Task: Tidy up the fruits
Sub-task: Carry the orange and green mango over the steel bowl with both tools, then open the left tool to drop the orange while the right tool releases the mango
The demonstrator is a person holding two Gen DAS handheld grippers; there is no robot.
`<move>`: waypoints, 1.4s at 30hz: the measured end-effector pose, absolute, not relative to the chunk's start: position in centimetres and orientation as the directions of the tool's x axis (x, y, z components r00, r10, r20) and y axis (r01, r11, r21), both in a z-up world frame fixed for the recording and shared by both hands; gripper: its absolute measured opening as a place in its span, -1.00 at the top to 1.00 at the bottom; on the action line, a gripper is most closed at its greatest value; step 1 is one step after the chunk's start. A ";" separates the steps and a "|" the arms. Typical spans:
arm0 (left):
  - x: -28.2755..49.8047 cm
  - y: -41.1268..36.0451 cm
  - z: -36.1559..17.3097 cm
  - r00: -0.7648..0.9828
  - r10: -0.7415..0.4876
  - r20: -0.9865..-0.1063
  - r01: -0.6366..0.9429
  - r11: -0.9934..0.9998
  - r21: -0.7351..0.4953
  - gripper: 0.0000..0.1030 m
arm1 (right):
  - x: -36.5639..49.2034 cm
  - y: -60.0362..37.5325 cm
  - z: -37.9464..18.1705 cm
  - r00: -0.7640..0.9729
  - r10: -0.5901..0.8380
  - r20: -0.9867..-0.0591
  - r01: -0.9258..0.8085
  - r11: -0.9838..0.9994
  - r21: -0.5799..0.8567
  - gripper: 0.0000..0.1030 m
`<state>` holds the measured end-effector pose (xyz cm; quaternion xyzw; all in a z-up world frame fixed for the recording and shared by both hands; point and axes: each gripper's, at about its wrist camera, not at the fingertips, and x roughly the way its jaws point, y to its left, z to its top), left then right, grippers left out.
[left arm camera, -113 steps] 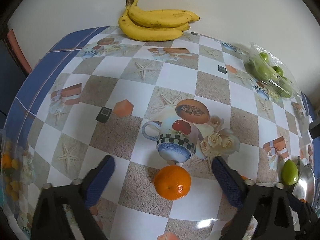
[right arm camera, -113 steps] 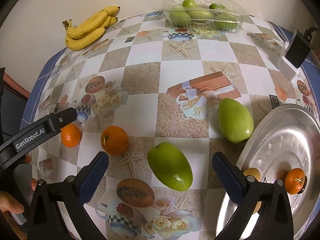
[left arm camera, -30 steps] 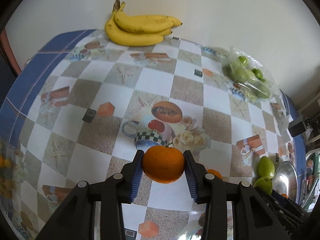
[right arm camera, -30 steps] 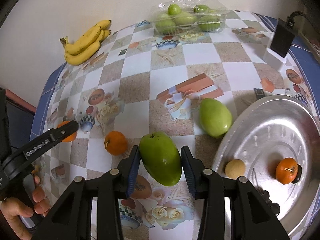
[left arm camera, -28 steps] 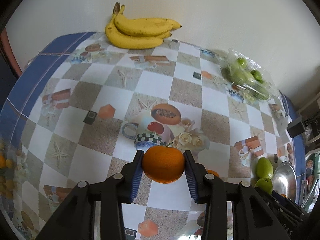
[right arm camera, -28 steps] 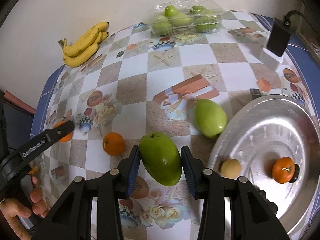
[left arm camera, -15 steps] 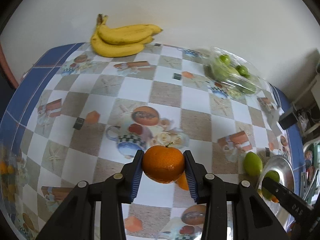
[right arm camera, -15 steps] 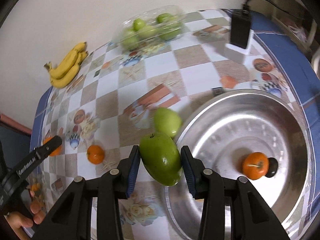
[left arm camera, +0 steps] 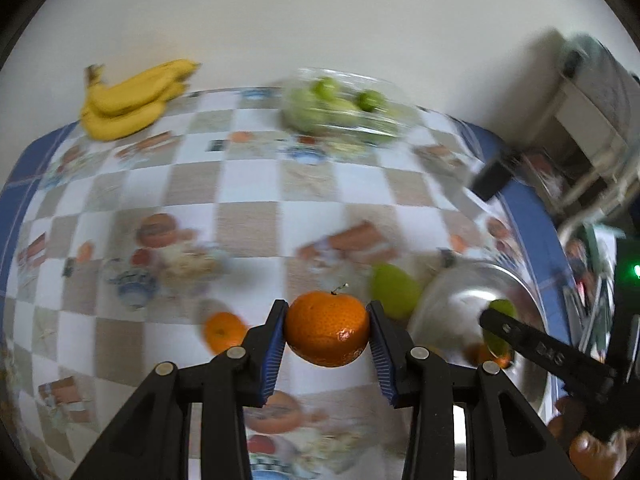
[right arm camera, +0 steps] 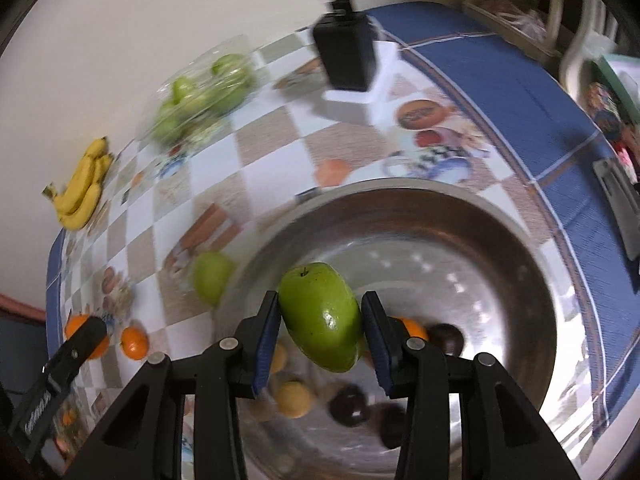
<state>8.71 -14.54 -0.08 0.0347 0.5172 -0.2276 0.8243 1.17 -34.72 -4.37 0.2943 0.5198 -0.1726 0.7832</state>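
My left gripper [left arm camera: 327, 330] is shut on an orange [left arm camera: 327, 330] and holds it above the table, left of the steel bowl [left arm camera: 452, 300]. My right gripper [right arm camera: 320, 330] is shut on a green mango [right arm camera: 322, 326] and holds it over the steel bowl [right arm camera: 500, 256], which holds an orange [right arm camera: 414, 330], a yellow fruit [right arm camera: 294, 398] and dark round fruits [right arm camera: 350, 400]. A second orange [left arm camera: 222, 332] and a second green mango [left arm camera: 394, 290] lie on the table by the bowl's left rim.
Bananas [left arm camera: 128, 98] and a clear box of green fruit [left arm camera: 340, 110] sit at the table's far edge by the wall. A black power adapter [right arm camera: 346, 54] on a white socket stands beyond the bowl. The right gripper's finger [left arm camera: 540, 350] shows over the bowl.
Both grippers have swung right toward the bowl with their fruit. The right gripper with the mango now hangs over the bowl's inside. The views are blurred by the motion.
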 end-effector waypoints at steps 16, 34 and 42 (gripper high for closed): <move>5.2 -22.6 -2.8 0.281 -0.381 -0.881 0.576 0.801 -0.163 0.18 | -0.5 -37.7 -4.1 0.424 0.007 -0.906 0.621 0.725 0.297 0.16; 4.6 -24.6 -3.9 0.262 -0.387 -0.884 0.591 0.788 -0.170 -0.07 | -0.9 -38.2 -4.4 0.407 0.006 -0.913 0.645 0.706 0.292 0.16; 5.3 -23.7 -3.0 0.282 -0.385 -0.879 0.563 0.808 -0.173 -0.07 | -1.0 -38.3 -4.2 0.405 -0.005 -0.914 0.647 0.708 0.283 0.16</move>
